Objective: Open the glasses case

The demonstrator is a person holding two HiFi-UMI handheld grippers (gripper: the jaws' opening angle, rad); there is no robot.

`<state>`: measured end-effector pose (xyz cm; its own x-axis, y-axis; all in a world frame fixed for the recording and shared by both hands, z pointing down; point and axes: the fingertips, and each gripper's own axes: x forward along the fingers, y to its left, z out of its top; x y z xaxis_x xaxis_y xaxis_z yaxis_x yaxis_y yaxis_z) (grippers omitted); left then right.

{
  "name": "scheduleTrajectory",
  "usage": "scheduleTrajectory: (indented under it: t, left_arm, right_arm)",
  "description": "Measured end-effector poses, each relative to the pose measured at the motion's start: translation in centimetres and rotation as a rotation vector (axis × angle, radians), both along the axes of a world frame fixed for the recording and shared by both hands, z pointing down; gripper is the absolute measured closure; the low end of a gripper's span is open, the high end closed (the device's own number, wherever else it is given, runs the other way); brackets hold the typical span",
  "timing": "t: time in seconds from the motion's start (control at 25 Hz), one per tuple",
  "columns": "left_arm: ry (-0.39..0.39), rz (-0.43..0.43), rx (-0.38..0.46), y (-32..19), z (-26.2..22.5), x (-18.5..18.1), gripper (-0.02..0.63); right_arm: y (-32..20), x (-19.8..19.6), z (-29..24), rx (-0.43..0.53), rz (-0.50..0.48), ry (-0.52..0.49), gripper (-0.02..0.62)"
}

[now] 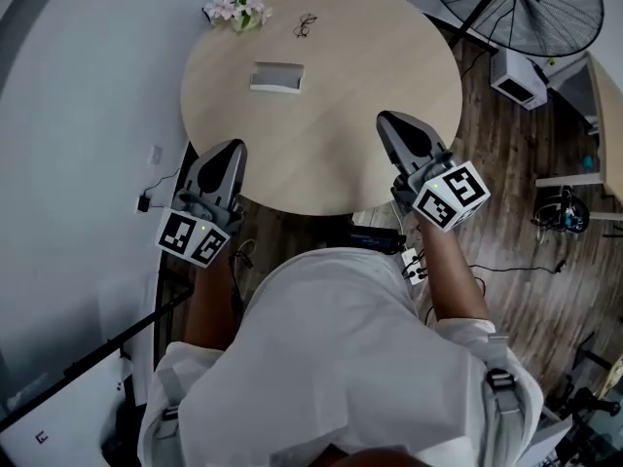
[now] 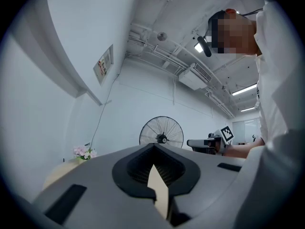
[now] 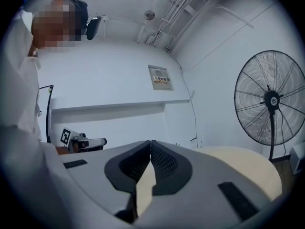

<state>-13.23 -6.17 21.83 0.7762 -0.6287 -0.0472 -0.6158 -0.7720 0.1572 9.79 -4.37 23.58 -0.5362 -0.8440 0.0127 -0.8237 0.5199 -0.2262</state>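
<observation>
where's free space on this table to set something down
The table is mostly bare: the near half, between the glasses case and the left gripper and right gripper, and its right side. Crowded only at the far edge: flowers, glasses.

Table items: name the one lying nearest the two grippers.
The glasses case, the grey box near the middle of the table. The flowers and the thin dark glasses sit further off, by the far edge.
</observation>
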Motion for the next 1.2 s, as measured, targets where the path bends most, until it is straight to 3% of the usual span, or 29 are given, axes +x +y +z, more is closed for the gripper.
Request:
scheduleTrajectory:
  t: [0.4,0.56,1.0,1.2]
  left_arm:
    - [-0.013,-0.018,-0.069,11.6,4.0,-7.2,0.594]
    - [-0.006,-0.038,-0.095,14.6,5.9,-8.4,0.594]
    - [0.001,-0.098,-0.113,17.2,7.4,-4.7,0.594]
    - [-0.021,-0.105,-0.114,17.6,6.6,-1.1,0.594]
  right_arm:
    - [12.4,-6.5,4.8,-0.057,0.045,-0.018,0.571]
    - [15.4,-7.6,5.9,-0.084,0.046,0.003,0.571]
    - [17.7,-6.4,6.1,-0.079,-0.061,0.03,0.571]
    - [18.0,-4.0,6.0,-0.075,-0.077,0.042,0.571]
